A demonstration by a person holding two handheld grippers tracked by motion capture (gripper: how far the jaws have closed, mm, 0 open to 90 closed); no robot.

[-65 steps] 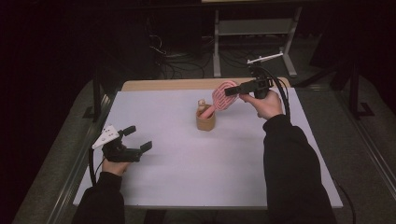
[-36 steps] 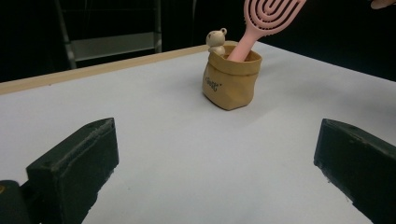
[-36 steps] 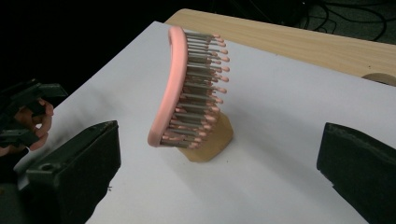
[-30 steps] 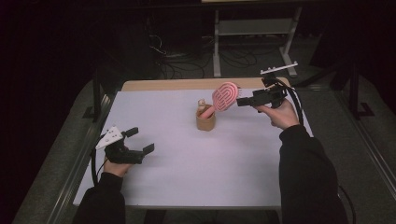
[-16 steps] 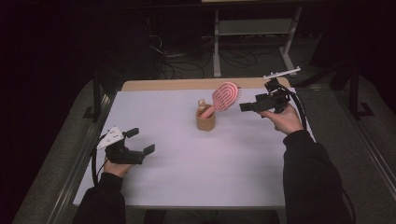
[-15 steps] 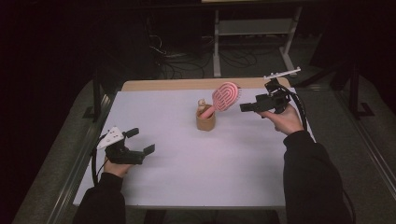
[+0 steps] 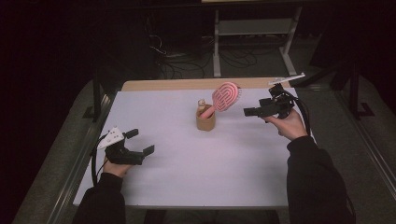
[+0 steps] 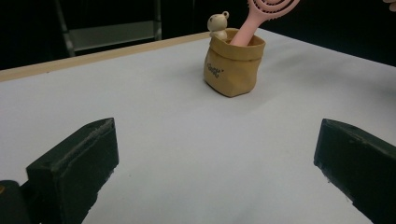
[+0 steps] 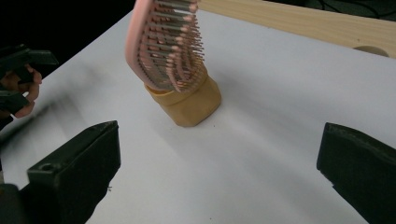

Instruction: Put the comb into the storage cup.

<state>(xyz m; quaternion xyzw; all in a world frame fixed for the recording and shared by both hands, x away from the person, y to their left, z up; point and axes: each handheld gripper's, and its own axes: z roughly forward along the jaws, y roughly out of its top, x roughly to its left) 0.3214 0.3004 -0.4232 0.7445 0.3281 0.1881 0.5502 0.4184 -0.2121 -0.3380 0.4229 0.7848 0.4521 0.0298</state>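
Fingers of both grippers (image 7: 140, 142) (image 7: 248, 111) spread wide, holding nothing

A white table (image 7: 187, 177) fills the lower middle of the high view, with a bare wooden strip (image 7: 187, 84) along its far edge. Grey floor (image 7: 51, 154) flanks it. Beyond, at top centre, loose cables (image 7: 187, 58) and a pale metal stand (image 7: 254, 32) sit in darkness.

the pink hairbrush (image 8: 271, 14) head is cut off by the left gripper view's top edge.
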